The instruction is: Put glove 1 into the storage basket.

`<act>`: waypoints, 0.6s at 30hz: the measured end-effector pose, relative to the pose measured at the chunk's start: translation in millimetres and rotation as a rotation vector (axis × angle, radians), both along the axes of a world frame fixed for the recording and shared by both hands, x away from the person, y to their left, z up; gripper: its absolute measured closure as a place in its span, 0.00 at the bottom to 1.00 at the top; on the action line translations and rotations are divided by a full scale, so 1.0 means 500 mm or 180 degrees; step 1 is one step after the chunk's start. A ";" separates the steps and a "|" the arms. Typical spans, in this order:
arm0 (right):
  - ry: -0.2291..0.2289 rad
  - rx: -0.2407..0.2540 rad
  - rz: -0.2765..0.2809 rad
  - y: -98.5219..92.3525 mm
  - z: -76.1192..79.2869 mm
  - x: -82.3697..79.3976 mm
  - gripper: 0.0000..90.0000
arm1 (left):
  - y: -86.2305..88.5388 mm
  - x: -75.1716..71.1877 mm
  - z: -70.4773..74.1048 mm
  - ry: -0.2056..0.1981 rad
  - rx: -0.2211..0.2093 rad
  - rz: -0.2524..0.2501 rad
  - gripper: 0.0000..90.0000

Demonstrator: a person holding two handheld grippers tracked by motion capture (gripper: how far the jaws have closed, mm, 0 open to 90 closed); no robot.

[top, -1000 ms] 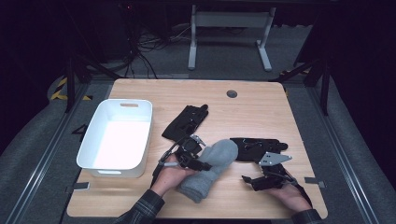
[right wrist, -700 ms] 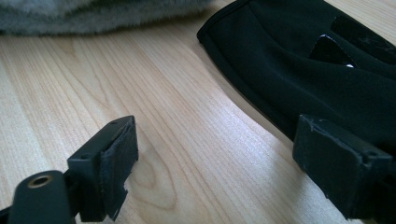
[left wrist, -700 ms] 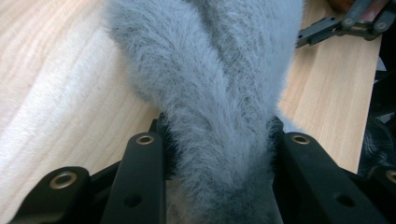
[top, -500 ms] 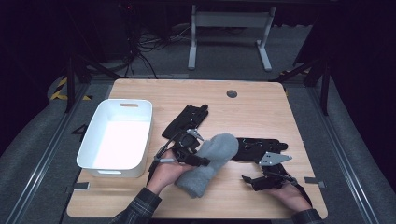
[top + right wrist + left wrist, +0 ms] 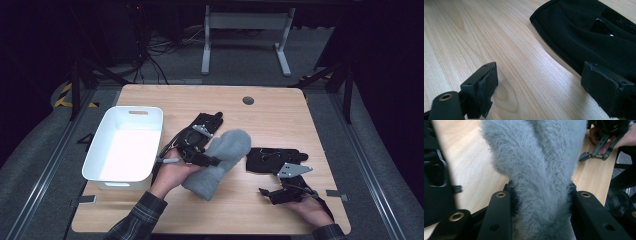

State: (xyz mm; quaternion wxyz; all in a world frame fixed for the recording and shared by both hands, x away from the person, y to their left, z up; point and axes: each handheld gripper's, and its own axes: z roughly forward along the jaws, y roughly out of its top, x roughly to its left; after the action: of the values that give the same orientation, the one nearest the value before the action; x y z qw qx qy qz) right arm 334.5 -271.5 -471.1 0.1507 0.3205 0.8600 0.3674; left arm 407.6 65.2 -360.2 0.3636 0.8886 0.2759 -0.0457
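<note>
High view puts the grey fuzzy mitten point(image 5: 220, 157) near the middle of the table point(image 5: 270, 107), its cuff end pinched by my left hand-held gripper point(image 5: 207, 161) and its rounded top pointing away from me. From the left gripper view, the mitten point(image 5: 536, 170) is squeezed narrow between both jaws, so I judge the grip firm enough to lift or drag it. A black glove point(image 5: 202, 129) lies just beyond it, and a second black glove point(image 5: 272, 159) lies to its right. My right hand-held gripper point(image 5: 280, 192) rests low near the table's front edge with its jaws spread and nothing between them, aimed at that second glove point(image 5: 594, 37), probably waiting its turn. The white bin point(image 5: 102, 172) at the left sits empty, a likely destination for the gloves.
</note>
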 end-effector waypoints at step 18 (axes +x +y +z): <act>0.0000 -0.0001 0.0004 0.000 0.000 0.000 0.16 | 0.131 0.039 0.097 -0.0138 0.0110 0.0389 0.72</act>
State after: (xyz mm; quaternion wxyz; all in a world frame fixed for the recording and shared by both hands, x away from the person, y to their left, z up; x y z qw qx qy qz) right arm 334.5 -271.5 -471.1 0.1505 0.3199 0.8603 0.3673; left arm 426.9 130.6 -311.8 0.3563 0.8770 0.3225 0.0006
